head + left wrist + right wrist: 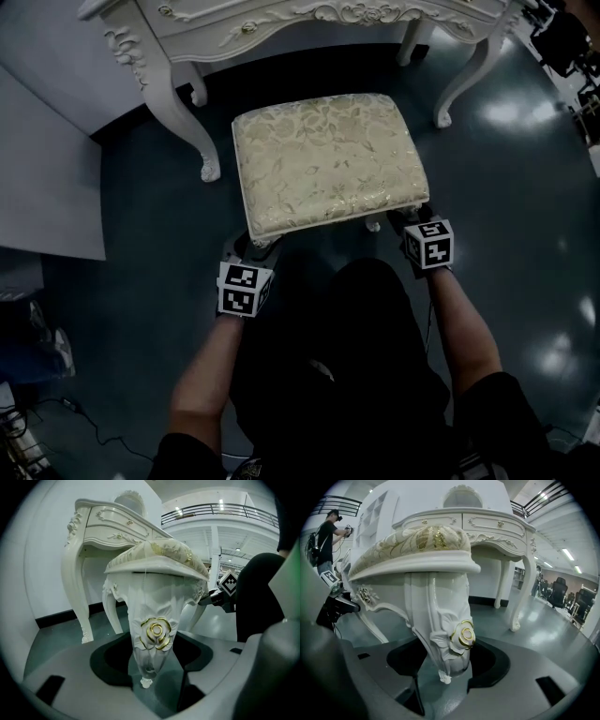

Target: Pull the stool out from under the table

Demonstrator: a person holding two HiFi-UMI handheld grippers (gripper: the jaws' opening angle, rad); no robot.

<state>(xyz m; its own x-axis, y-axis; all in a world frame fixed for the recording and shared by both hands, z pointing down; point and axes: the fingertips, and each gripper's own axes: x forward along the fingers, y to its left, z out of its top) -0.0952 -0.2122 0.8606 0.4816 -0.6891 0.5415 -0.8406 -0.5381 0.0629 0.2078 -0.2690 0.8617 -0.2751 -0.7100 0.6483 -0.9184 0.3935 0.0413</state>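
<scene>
The stool (pixel 328 159) has a cream floral cushion and white carved legs, and stands on the dark floor just in front of the white ornate table (pixel 281 19). My left gripper (pixel 255 246) is at the stool's near left leg and my right gripper (pixel 405 221) at its near right leg. In the left gripper view the leg with a gold rose (pixel 153 632) stands between the jaws of the left gripper (pixel 152 667), which is shut on it. The right gripper (pixel 445 667) is likewise shut on its rose-carved leg (pixel 443 630).
The table's curved legs (pixel 192 131) flank the stool's far end. A white wall panel (pixel 47 187) stands at the left, with cables (pixel 56 412) on the floor below it. A person (pixel 328 531) stands far off in the right gripper view, and office chairs (pixel 555 595) at the far right.
</scene>
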